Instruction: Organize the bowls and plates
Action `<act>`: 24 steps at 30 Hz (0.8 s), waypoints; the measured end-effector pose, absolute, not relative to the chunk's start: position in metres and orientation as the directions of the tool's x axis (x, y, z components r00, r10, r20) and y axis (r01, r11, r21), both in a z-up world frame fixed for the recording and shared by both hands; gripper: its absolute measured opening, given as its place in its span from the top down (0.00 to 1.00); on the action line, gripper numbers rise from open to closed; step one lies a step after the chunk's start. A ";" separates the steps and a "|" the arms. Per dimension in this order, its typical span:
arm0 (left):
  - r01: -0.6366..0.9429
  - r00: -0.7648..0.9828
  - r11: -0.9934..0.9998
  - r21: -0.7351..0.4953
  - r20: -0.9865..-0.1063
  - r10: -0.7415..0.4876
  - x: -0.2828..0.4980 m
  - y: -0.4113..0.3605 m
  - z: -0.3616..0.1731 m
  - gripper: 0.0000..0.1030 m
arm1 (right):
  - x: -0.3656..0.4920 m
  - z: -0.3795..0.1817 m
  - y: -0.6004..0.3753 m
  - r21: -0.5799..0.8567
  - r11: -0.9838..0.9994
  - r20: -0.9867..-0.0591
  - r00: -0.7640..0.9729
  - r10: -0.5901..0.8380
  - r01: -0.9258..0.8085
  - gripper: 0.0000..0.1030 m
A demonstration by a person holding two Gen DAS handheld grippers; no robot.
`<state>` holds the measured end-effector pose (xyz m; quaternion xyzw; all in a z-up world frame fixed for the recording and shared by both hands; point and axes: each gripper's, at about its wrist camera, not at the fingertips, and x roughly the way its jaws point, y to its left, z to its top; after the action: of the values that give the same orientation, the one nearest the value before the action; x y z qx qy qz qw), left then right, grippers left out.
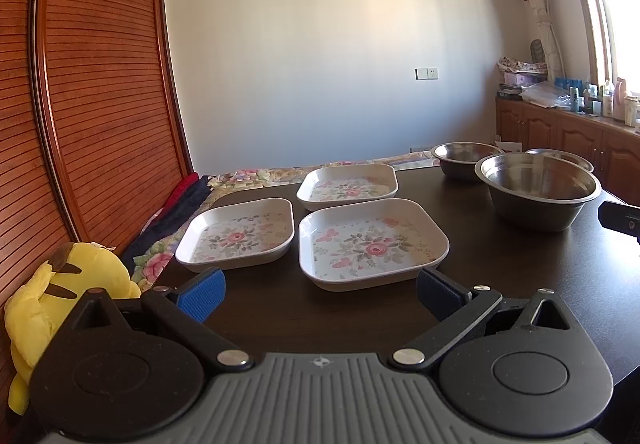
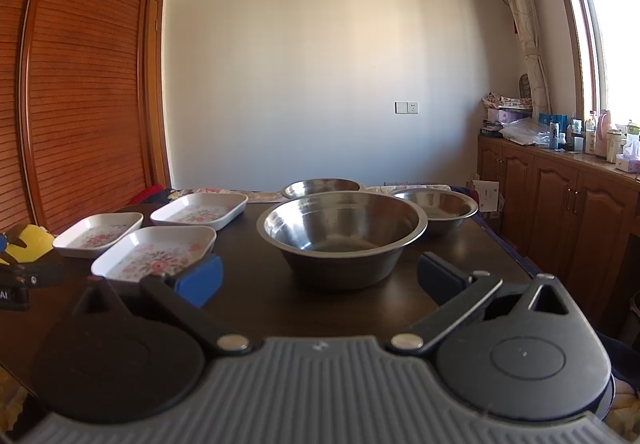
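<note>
Nothing looks organized yet: on the dark table (image 1: 520,284) three floral plates and three steel bowls all sit singly, none stacked, so the whole job appears to lie ahead. The left gripper (image 1: 320,290) hangs just short of the nearest plate (image 1: 372,244), its blue pads spread wide and holding nothing; the right gripper (image 2: 320,276) is likewise spread and empty, lined up on the big bowl (image 2: 340,232) close in front of it. The plates are shallow, square with rounded corners, white-rimmed, with pink flowers printed inside. The left plate (image 1: 238,234) lies just beside the nearest one, and the far plate (image 1: 348,185) sits behind them, the three close together but apart. The bowls are plain brushed metal with rolled rims; the big one stands nearest, with the back-left bowl (image 2: 322,187) and the back-right bowl (image 2: 436,205) behind it, though whether the big bowl's rim touches the back-right one is hard to tell from this low angle. All six pieces look empty and clean.
</note>
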<state>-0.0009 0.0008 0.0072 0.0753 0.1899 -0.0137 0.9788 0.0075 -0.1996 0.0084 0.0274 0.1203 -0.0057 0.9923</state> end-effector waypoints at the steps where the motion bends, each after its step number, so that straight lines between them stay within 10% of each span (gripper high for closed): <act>1: 0.056 0.927 0.988 0.142 -0.375 0.001 -0.001 0.001 0.007 0.00 | 0.007 0.008 -0.199 0.053 0.998 -0.240 0.971 -0.005 0.018 0.00; 24: 0.055 0.929 0.988 0.145 -0.371 0.002 -0.002 0.000 0.008 0.00 | 0.007 0.007 -0.199 0.054 0.998 -0.239 0.971 -0.007 0.020 0.00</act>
<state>-0.0018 -0.0004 0.0075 0.0764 0.1886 -0.0135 0.9790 0.0075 -0.1994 0.0072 0.0281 0.1202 -0.0067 0.9923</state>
